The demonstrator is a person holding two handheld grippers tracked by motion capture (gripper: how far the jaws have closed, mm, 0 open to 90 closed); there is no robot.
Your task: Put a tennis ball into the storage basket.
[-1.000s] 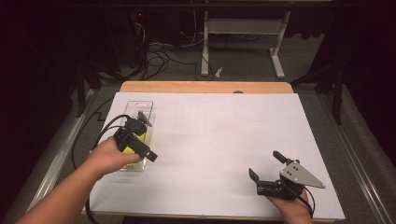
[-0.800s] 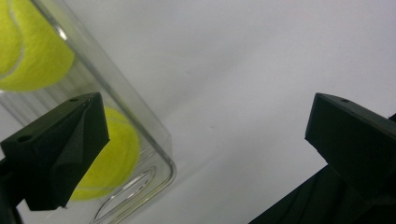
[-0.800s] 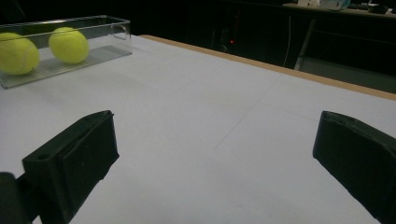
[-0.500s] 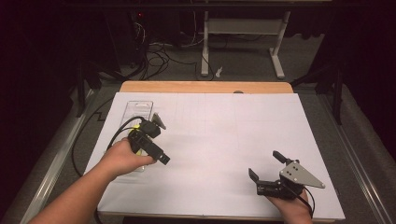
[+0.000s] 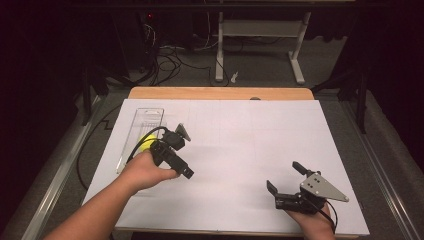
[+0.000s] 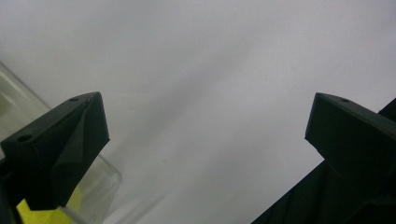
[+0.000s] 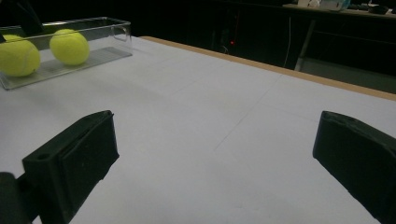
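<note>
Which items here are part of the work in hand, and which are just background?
In use: two yellow tennis balls; clear plastic tray; left tool, open.
Background: right tool, open and idle; white table sheet; floor cables.

Tray (image 5: 145, 117) half covered in the high view by the left hand (image 5: 142, 170) and left gripper (image 5: 183, 152); one ball (image 5: 146, 142) seen only as a yellow sliver there. In the left gripper view, tray corner (image 6: 100, 184) blurred and cut off at the edge. In the right gripper view, nearer ball (image 7: 17, 55) clipped by the left edge. Right hand (image 5: 312, 222) cut off at the bottom.
</note>
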